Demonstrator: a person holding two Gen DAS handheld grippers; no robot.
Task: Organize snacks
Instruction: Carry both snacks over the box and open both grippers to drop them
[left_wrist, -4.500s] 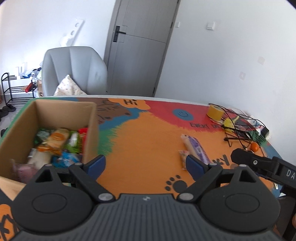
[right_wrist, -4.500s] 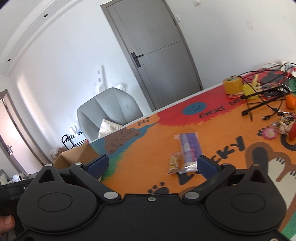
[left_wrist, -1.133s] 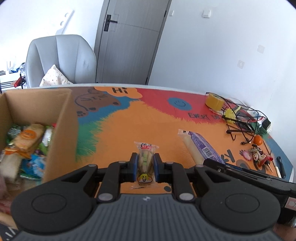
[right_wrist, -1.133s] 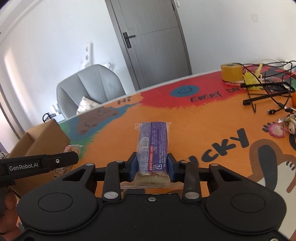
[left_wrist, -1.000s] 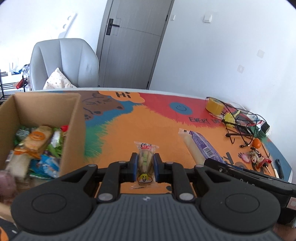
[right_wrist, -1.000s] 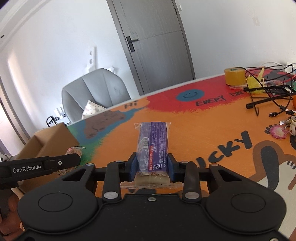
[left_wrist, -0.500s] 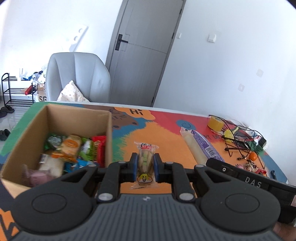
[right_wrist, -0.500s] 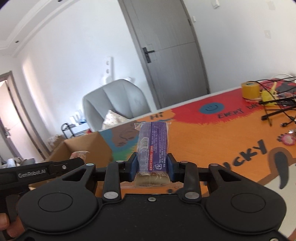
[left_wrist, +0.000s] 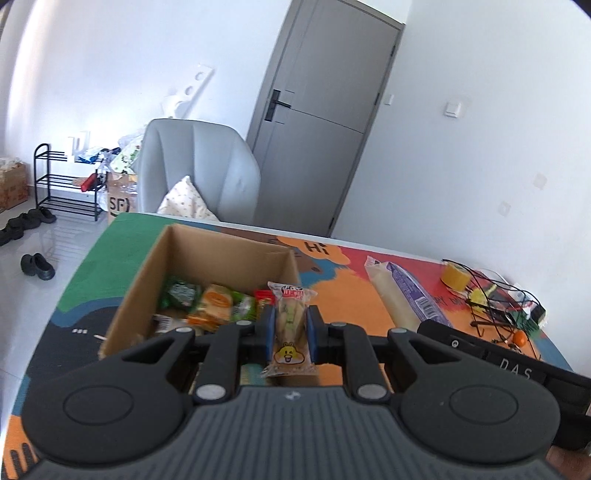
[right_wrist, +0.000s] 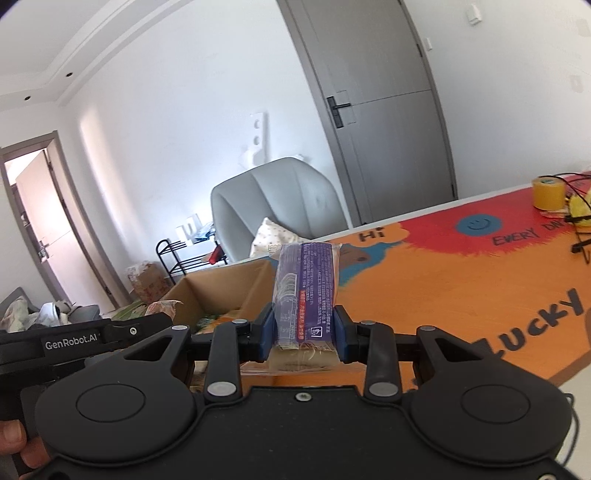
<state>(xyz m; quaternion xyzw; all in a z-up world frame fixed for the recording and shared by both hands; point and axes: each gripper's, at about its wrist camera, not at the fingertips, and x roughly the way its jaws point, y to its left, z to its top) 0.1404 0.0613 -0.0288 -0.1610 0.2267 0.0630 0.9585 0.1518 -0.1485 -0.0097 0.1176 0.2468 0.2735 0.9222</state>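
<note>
My left gripper (left_wrist: 290, 334) is shut on a small clear snack packet (left_wrist: 291, 325) with a cartoon face, held above the near right corner of the open cardboard box (left_wrist: 147, 269). The box holds several wrapped snacks (left_wrist: 210, 308). My right gripper (right_wrist: 303, 334) is shut on a long purple-and-white snack pack (right_wrist: 306, 284), held in the air just right of the box (right_wrist: 221, 291). That pack also shows in the left wrist view (left_wrist: 402, 295). The left gripper's body shows at the left of the right wrist view (right_wrist: 85, 341).
The box stands on a colourful table mat (left_wrist: 343, 306). A yellow tape roll (right_wrist: 547, 192), black cables (left_wrist: 491, 295) and a small orange ball (left_wrist: 520, 338) lie at the far right. A grey chair (left_wrist: 199, 173) stands behind the table.
Both grippers have moved left toward the box with their snacks held. The left packet now hangs over the box's near corner; the purple pack has come up beside the box.
</note>
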